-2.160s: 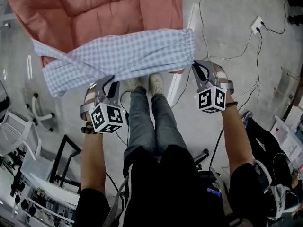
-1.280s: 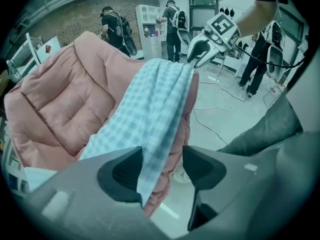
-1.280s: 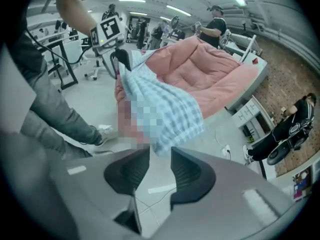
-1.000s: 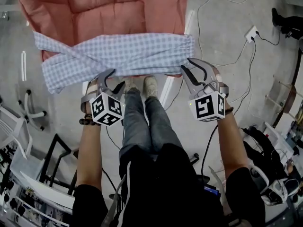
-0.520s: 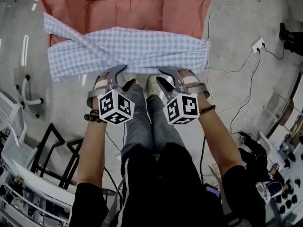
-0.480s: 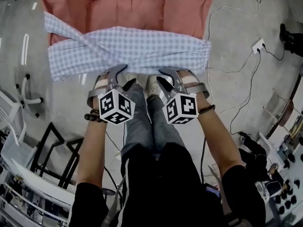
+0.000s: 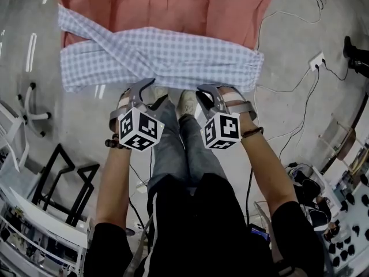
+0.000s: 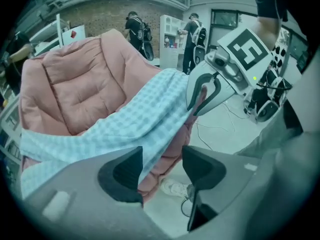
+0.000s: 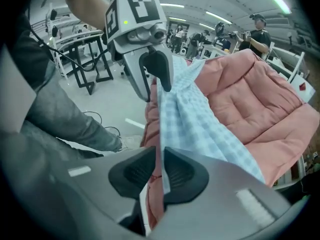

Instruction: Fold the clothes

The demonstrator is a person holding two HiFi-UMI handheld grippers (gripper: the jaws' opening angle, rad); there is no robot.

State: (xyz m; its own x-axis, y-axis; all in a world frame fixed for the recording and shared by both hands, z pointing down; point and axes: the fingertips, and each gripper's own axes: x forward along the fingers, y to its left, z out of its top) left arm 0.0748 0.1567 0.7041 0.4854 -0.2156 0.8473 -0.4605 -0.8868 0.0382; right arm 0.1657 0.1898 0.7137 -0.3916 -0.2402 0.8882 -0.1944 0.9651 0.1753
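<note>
A blue checked shirt (image 7: pixel 161 56), folded into a long band, lies across the front of a pink padded seat (image 7: pixel 173 10). My left gripper (image 7: pixel 141 88) hovers at the band's near edge, left of the middle. Its jaws stand open in the left gripper view (image 8: pixel 160 169), with the shirt (image 8: pixel 140 119) just beyond its left pad and untouched. My right gripper (image 7: pixel 203 91) sits close beside it. In the right gripper view its jaws (image 9: pixel 161 171) have just been closing and now pinch the shirt's hanging edge (image 9: pixel 195 119).
The person's legs and shoes (image 7: pixel 187 100) stand under the seat's front edge. Cables and a socket strip (image 7: pixel 316 61) lie on the floor at the right. A white chair base (image 7: pixel 26 120) and a black frame (image 7: pixel 63 183) stand at the left. People stand far back.
My right gripper has moved left from the shirt's right end to near its middle, dropped, and closed on the near edge. The left gripper has stayed put, only rolling a little.
</note>
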